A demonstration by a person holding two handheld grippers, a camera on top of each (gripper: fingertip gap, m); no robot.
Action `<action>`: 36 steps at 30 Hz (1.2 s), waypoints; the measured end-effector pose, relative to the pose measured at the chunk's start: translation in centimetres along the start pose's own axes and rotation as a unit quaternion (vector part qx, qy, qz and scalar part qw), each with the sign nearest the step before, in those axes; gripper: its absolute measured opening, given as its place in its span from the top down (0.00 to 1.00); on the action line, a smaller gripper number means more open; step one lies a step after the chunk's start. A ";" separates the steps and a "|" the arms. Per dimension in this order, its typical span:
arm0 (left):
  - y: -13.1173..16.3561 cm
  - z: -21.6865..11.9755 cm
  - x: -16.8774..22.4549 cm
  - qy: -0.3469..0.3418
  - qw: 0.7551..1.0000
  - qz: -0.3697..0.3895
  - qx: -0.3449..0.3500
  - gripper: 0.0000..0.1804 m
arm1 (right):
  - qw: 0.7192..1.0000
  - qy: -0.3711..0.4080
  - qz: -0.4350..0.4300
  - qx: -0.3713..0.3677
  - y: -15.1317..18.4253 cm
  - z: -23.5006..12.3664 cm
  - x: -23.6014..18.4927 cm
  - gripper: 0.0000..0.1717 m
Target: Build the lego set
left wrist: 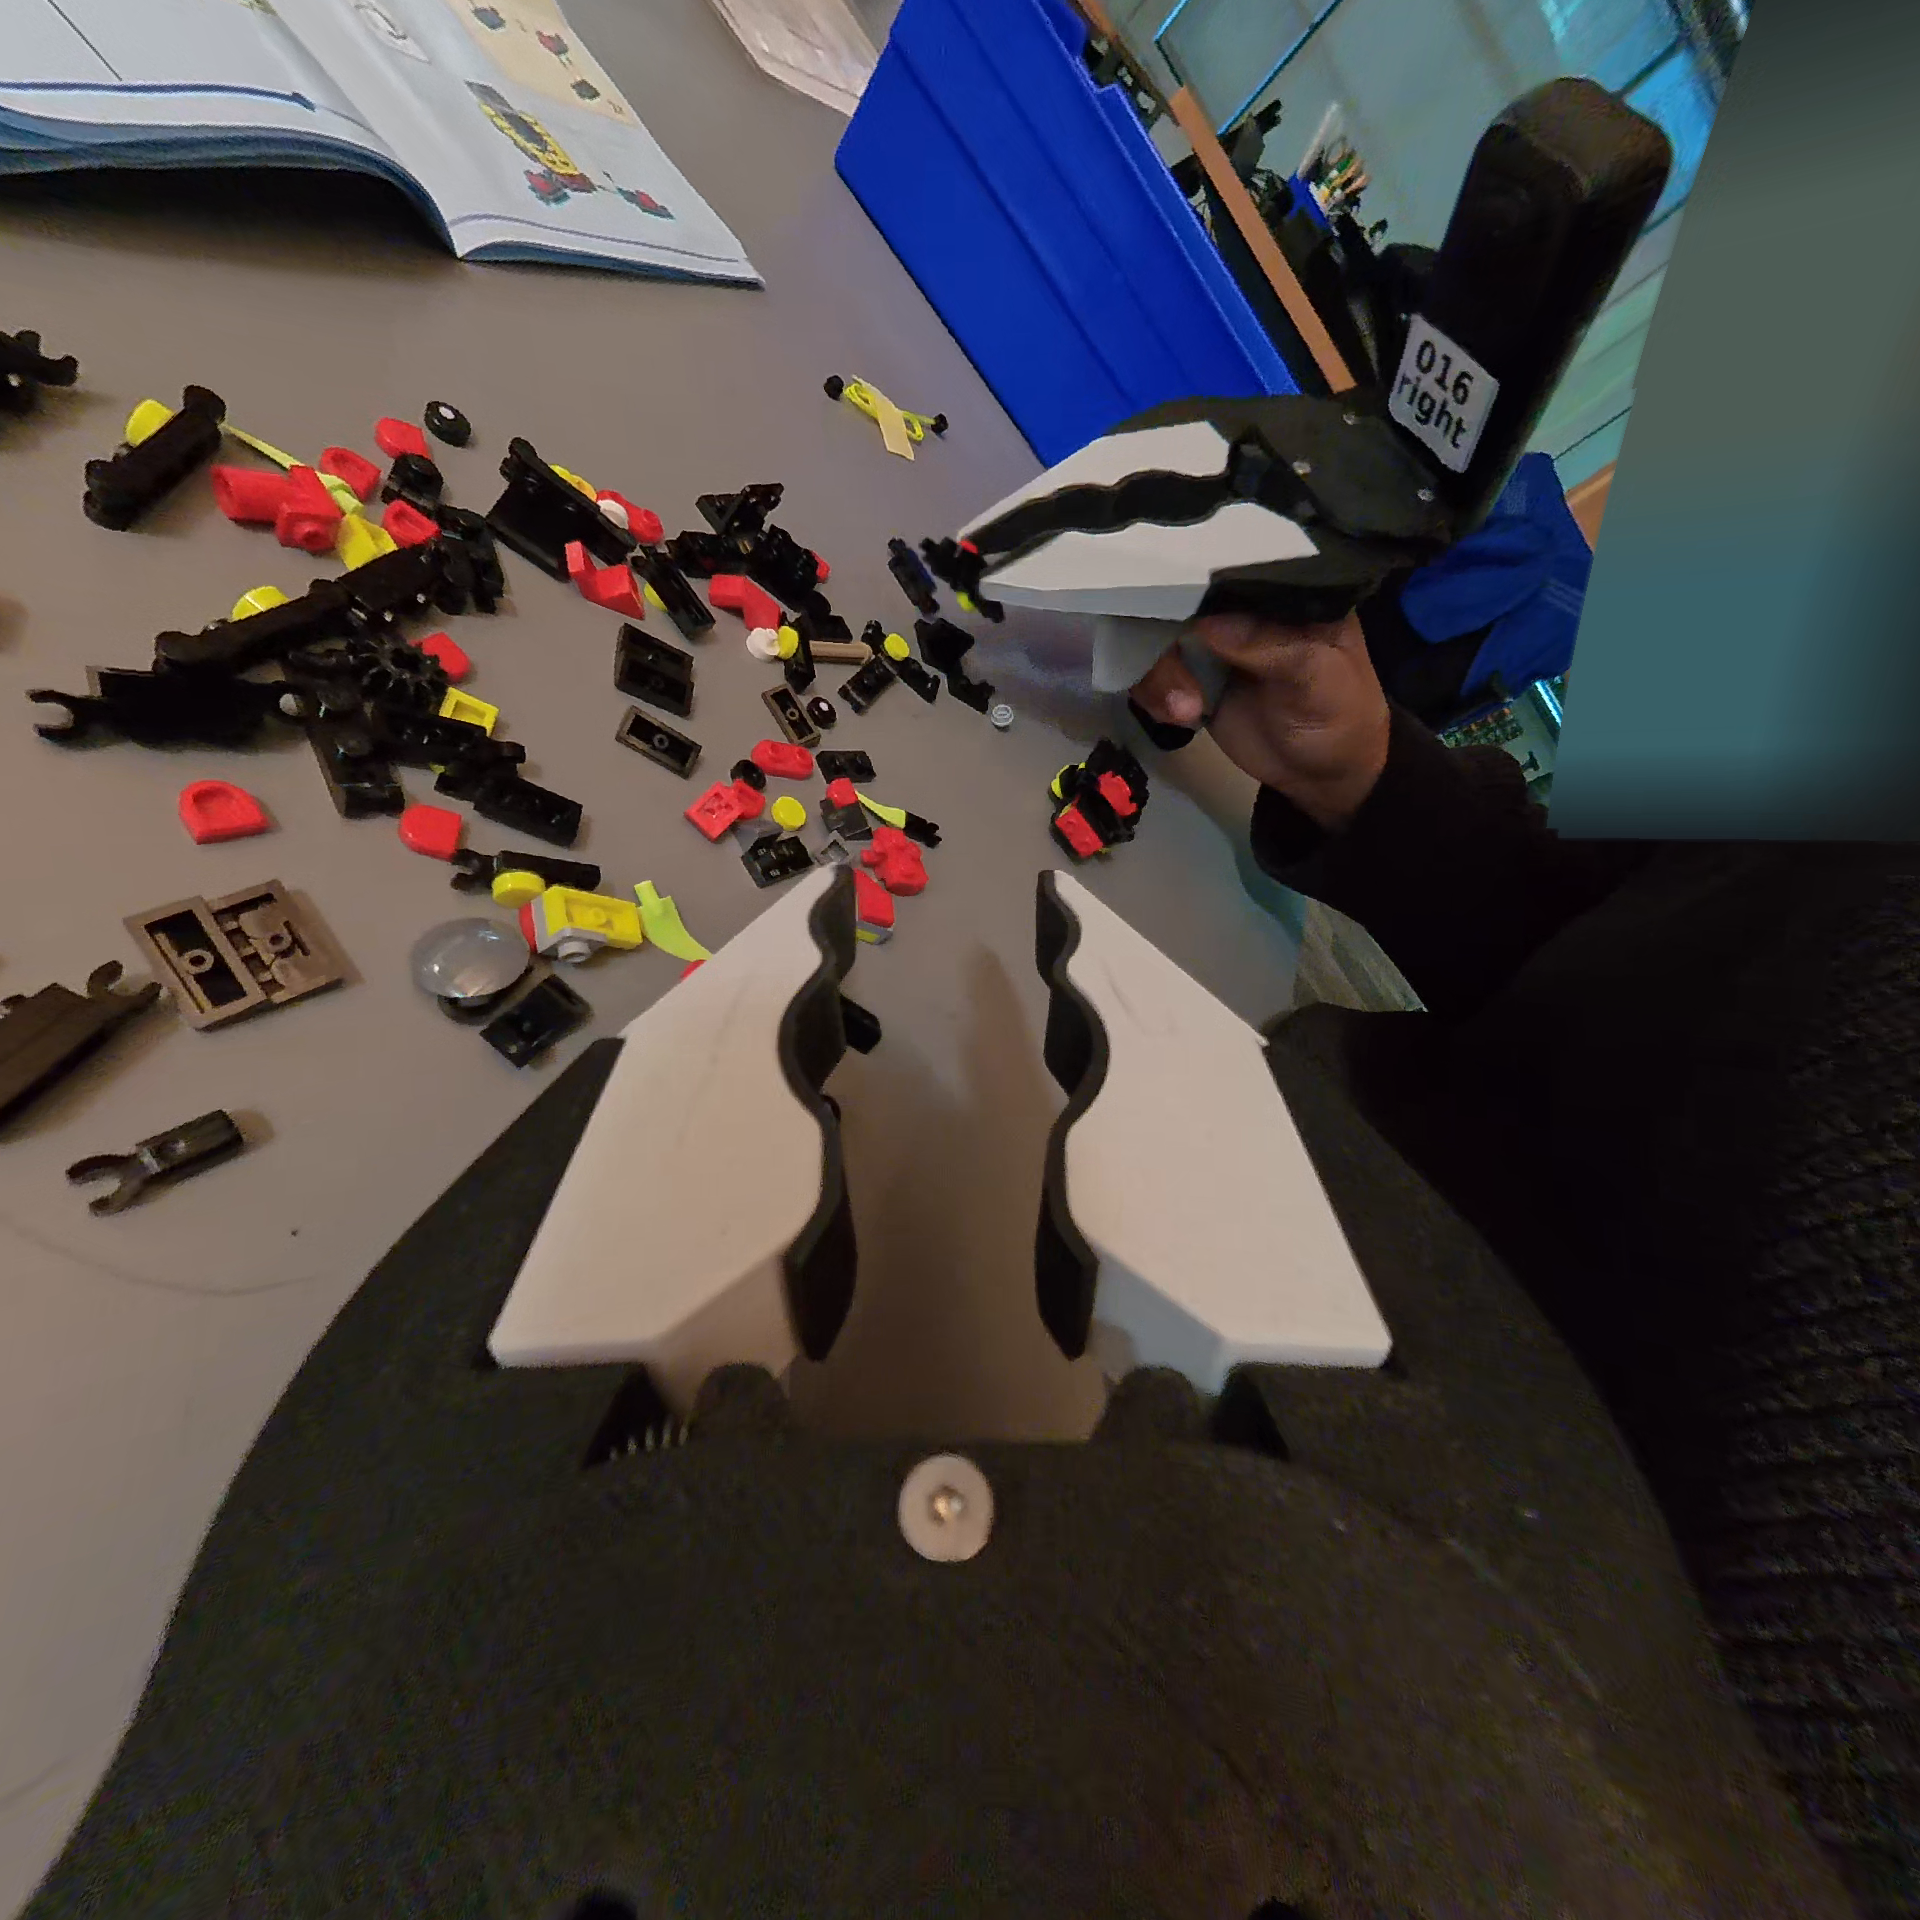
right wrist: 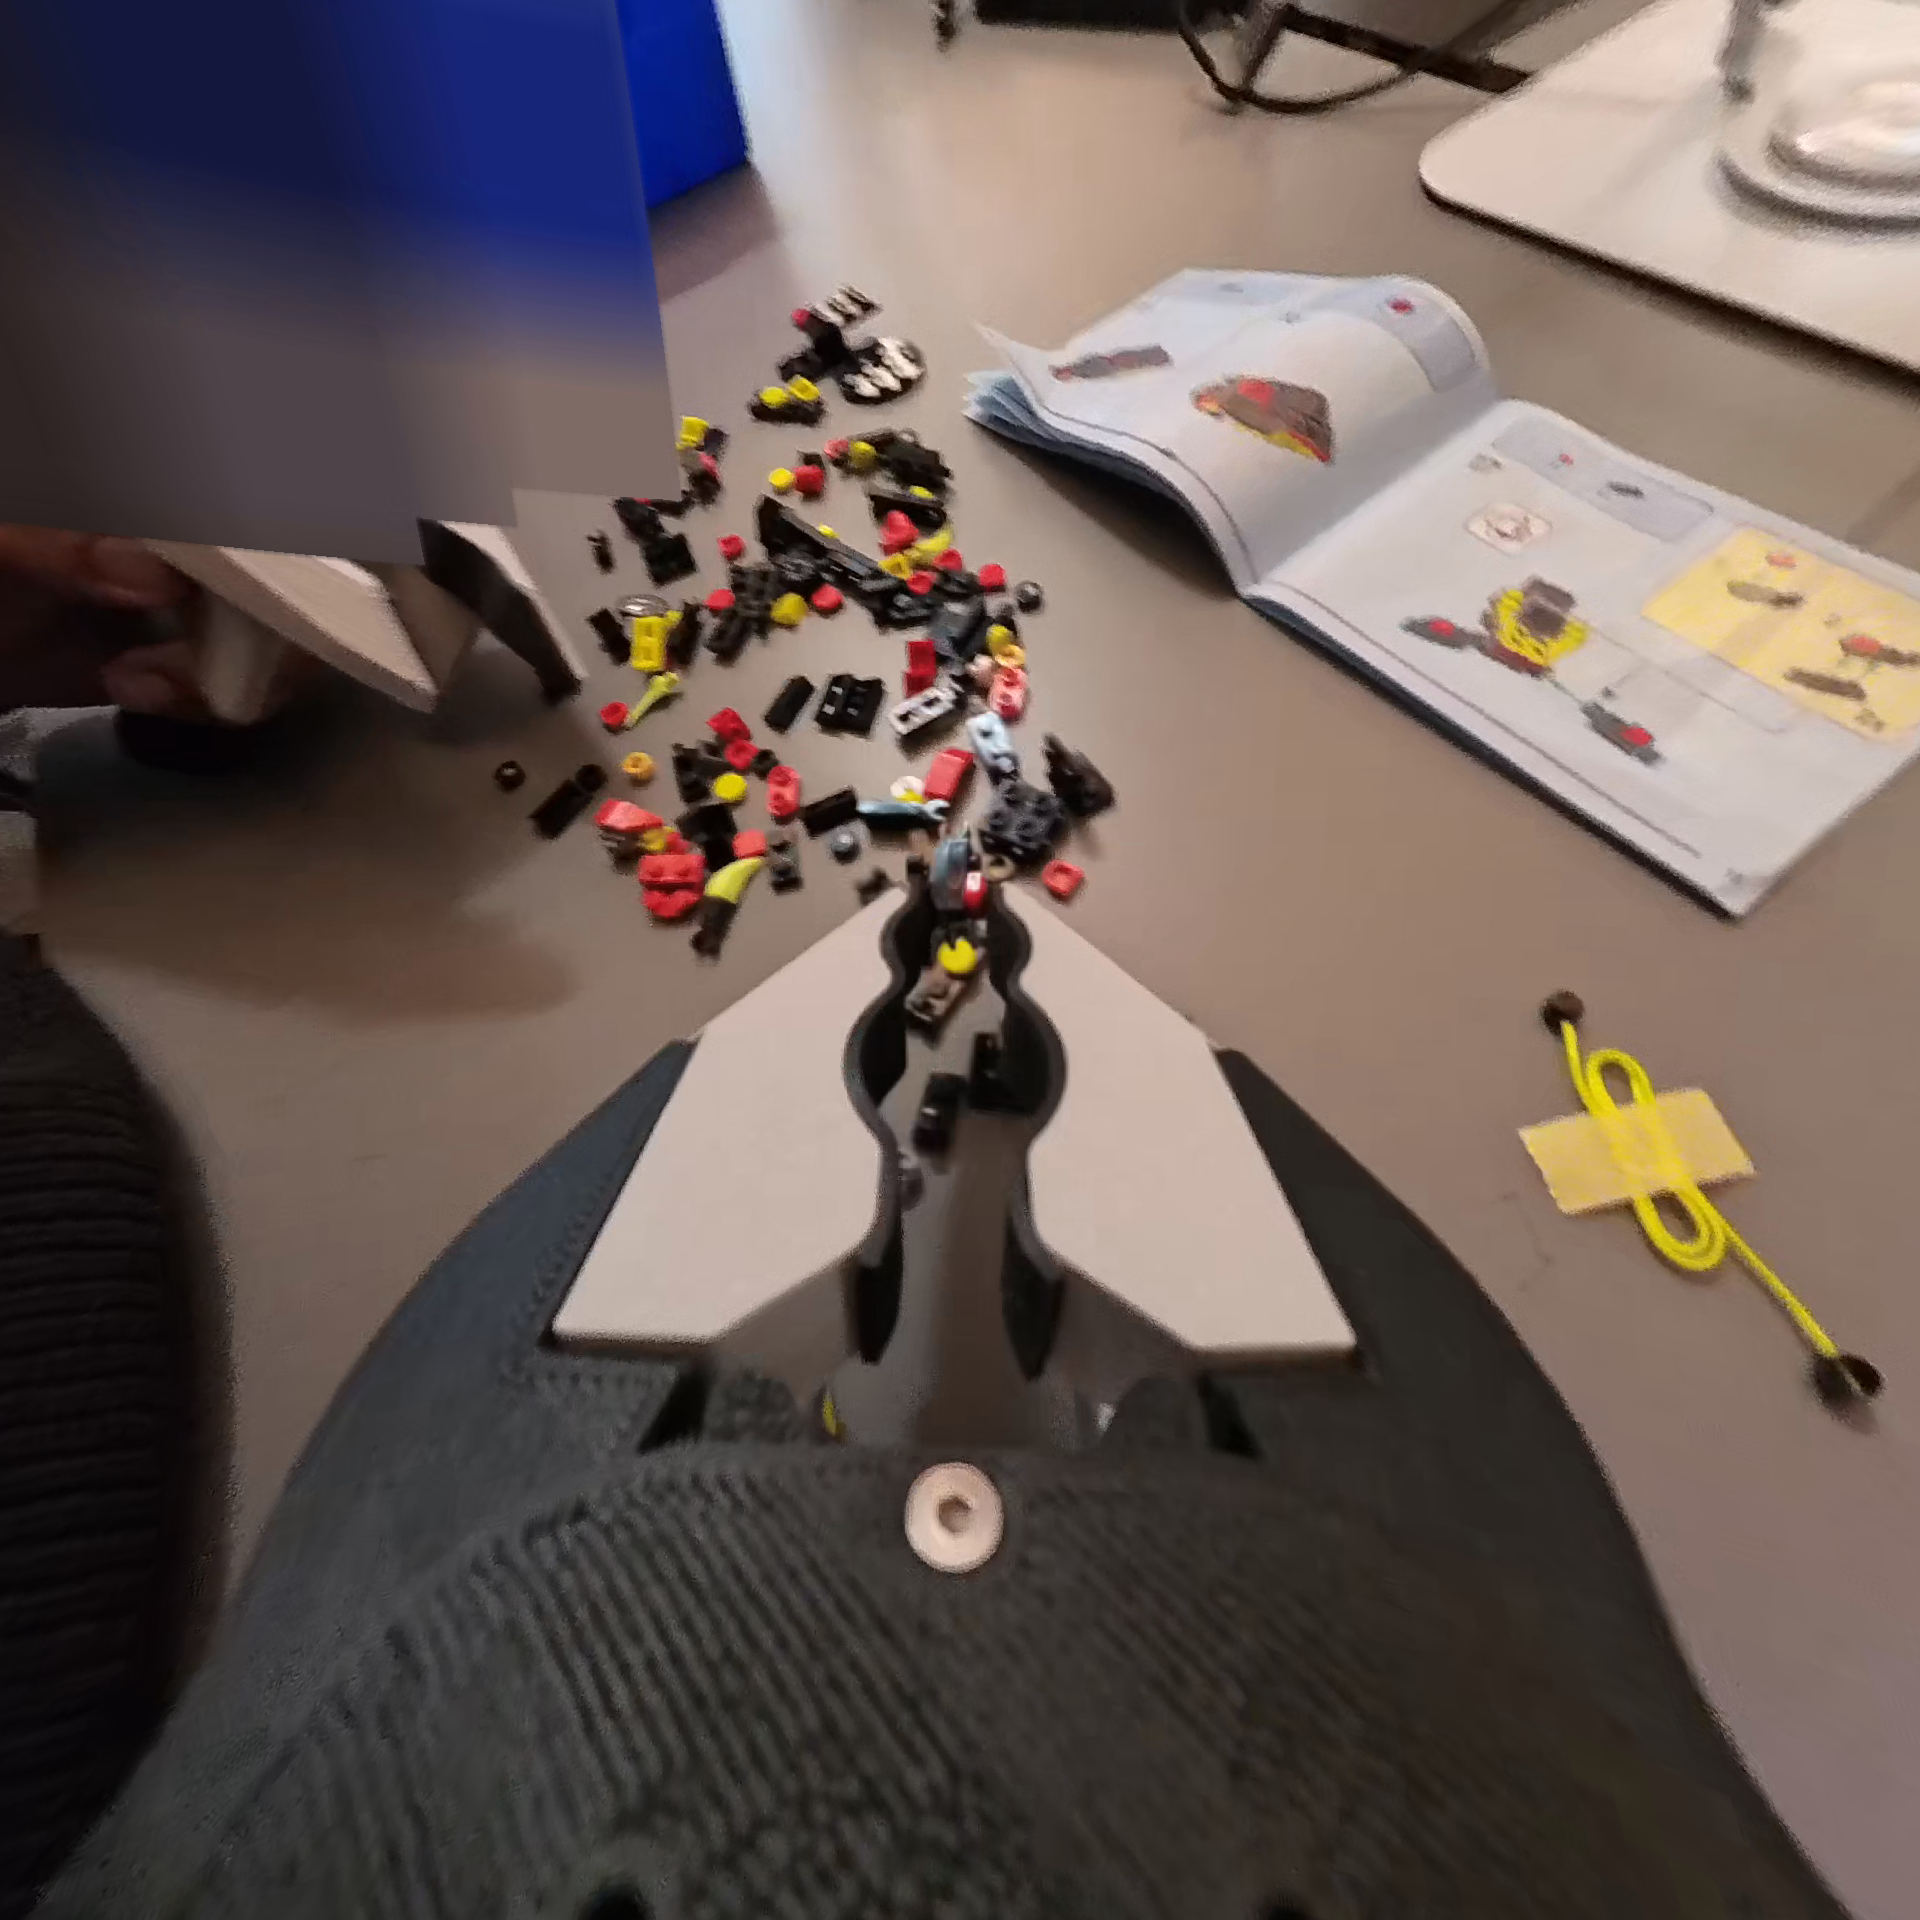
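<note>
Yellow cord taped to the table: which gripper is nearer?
Right. The right gripper hovers beside the yellow cord, which lies just off its right finger. The left gripper is across the brick pile, farther off.

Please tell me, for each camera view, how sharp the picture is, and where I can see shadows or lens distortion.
Left wrist view: mostly sharp, the scattered bricks crisp; wide-angle bending at the edges stretches the open booklet; soft shadow between the fingers of the left gripper. Right wrist view: motion-blurred throughout, bricks smeared near the right gripper; a broad soft shadow lies on the table at left.
</note>
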State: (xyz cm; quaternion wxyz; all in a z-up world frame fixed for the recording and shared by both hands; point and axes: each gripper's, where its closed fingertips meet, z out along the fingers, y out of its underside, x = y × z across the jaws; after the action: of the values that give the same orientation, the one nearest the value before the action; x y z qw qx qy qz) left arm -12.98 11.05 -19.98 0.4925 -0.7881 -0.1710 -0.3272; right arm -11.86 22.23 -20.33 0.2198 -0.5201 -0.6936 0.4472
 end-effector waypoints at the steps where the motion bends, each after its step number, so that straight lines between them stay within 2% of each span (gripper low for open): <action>1: 0.0 0.0 0.2 0.003 1.000 0.001 0.000 0.82 | 1.000 -0.012 -0.013 0.008 -0.4 -0.1 -0.7 0.95; 7: -1.3 -0.4 2.5 0.040 0.998 0.024 0.040 0.89 | 0.988 -0.069 -0.135 0.028 -1.3 0.0 -6.0 0.95; 15: 1.6 1.5 3.3 0.086 0.994 -0.061 -0.034 0.85 | 0.967 -0.093 -0.235 -0.002 0.0 0.8 -10.1 0.95; 22: 2.4 1.9 4.3 0.119 0.987 -0.096 -0.052 0.85 | 0.959 -0.120 -0.257 0.002 0.2 0.6 -11.7 0.95; 24: 2.3 1.8 4.5 0.130 0.984 -0.107 -0.052 0.87 | 0.958 -0.126 -0.258 0.003 0.3 0.6 -12.0 0.95; 26: 2.3 1.8 4.6 0.139 0.982 -0.119 -0.052 0.95 | 0.958 -0.129 -0.256 0.003 0.3 0.6 -12.1 0.95; 36: 2.2 1.8 3.0 0.099 0.986 -0.126 -0.044 0.97 | 0.963 -0.113 -0.244 -0.032 1.5 1.4 -10.9 0.94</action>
State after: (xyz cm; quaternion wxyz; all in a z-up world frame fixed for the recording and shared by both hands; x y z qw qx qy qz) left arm -8.87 11.48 -19.97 0.4269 -0.7449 -0.2047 -0.4700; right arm -8.23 11.74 -20.56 0.2259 -0.2878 -0.8338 0.4135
